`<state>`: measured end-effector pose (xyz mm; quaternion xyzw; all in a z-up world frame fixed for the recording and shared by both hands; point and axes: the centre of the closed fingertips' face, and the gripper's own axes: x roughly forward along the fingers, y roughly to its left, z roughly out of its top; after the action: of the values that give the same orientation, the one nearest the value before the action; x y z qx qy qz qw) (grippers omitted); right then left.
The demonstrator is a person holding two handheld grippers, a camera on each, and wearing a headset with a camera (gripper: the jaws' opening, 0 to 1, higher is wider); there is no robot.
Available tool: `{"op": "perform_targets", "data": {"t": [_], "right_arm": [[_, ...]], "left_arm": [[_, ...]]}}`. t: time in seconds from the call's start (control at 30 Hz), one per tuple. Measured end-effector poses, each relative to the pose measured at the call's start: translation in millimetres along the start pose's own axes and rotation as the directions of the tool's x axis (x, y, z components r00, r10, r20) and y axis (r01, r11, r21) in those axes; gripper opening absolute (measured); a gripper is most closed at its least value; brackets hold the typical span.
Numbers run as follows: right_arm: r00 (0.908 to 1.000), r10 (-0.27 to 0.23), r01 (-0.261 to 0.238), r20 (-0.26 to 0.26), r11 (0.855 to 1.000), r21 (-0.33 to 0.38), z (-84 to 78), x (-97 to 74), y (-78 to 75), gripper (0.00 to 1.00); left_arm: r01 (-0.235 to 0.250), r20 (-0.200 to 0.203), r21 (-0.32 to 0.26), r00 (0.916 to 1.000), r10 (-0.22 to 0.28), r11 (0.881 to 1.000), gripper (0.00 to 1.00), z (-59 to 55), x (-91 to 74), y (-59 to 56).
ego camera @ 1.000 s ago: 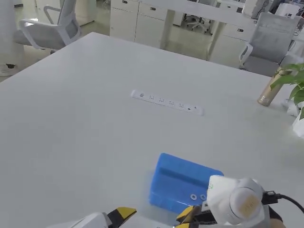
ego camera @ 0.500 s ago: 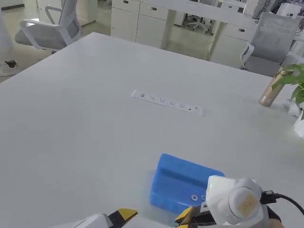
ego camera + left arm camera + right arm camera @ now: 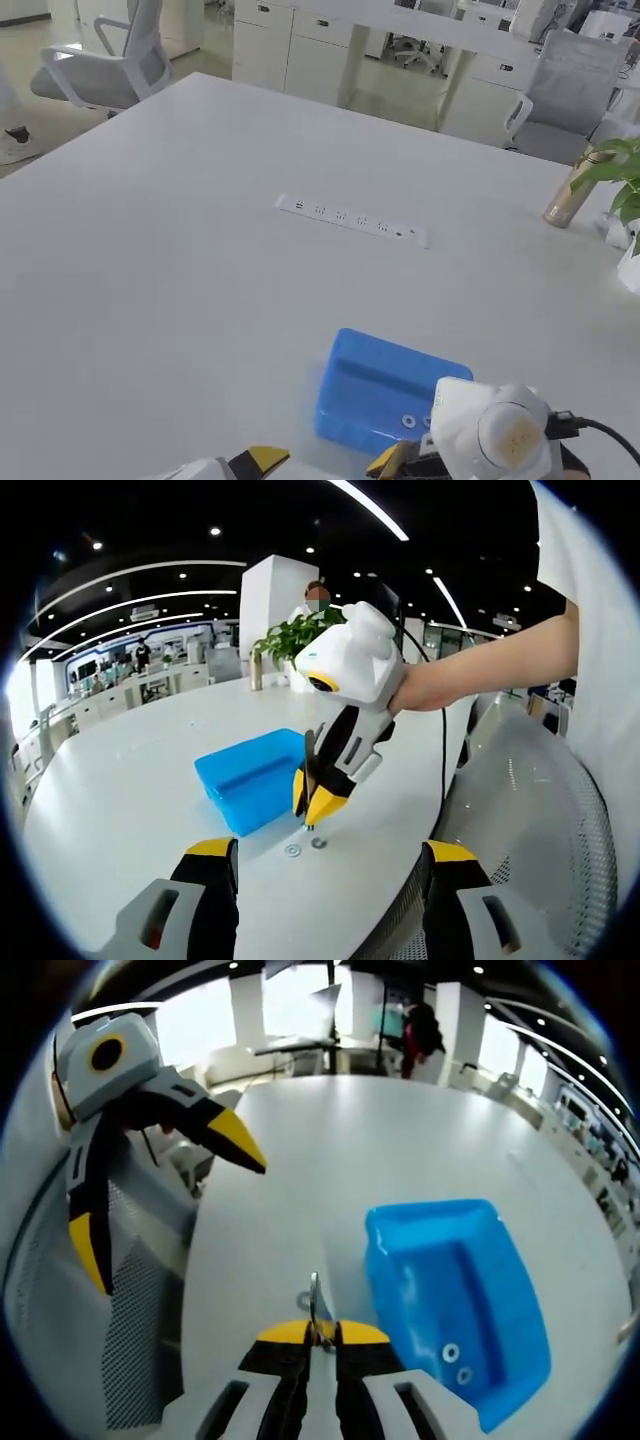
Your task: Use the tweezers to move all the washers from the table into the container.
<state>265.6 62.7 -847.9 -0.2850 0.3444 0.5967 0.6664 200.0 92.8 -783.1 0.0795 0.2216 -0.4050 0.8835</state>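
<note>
My right gripper (image 3: 312,1332) is shut on thin metal tweezers (image 3: 313,1298) that stick out between its yellow tips. In the left gripper view the right gripper (image 3: 318,798) points down at two small washers (image 3: 292,851) lying on the white table beside the blue container (image 3: 250,775). I cannot tell whether the tweezers hold a washer. The container (image 3: 450,1310) has two washers (image 3: 451,1352) in it, and they also show in the container (image 3: 385,390) in the head view. My left gripper (image 3: 330,852) stands wide open, holding nothing, just short of the table washers.
A white power strip (image 3: 350,217) lies mid-table. At the far right stand a gold bottle (image 3: 568,190) and a green plant (image 3: 625,180). Office chairs (image 3: 100,70) and desks sit beyond the table. The table edge (image 3: 400,900) runs close to the washers.
The head view has shifted a little, so both grippers sit slightly lower in the picture. Nothing on the table has visibly moved.
</note>
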Motion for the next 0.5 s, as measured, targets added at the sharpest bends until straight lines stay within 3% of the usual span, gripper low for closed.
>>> {"op": "perform_targets", "data": {"t": [0.2, 0.5], "right_arm": [[0.9999, -0.010, 0.010, 0.005, 1.000, 0.000, 0.0, -3.7, 0.8, 0.05], [0.9969, -0.057, 0.058, 0.054, 0.998, -0.010, 19.0, -30.0, -2.0, 0.05]], "left_arm": [[-0.002, 0.003, -0.002, 1.0000, 0.002, 1.000, 0.75, 0.4, -0.2, 0.5], [0.007, 0.004, 0.002, 1.0000, -0.007, 1.000, 0.75, 0.3, 0.4, -0.9]]}}
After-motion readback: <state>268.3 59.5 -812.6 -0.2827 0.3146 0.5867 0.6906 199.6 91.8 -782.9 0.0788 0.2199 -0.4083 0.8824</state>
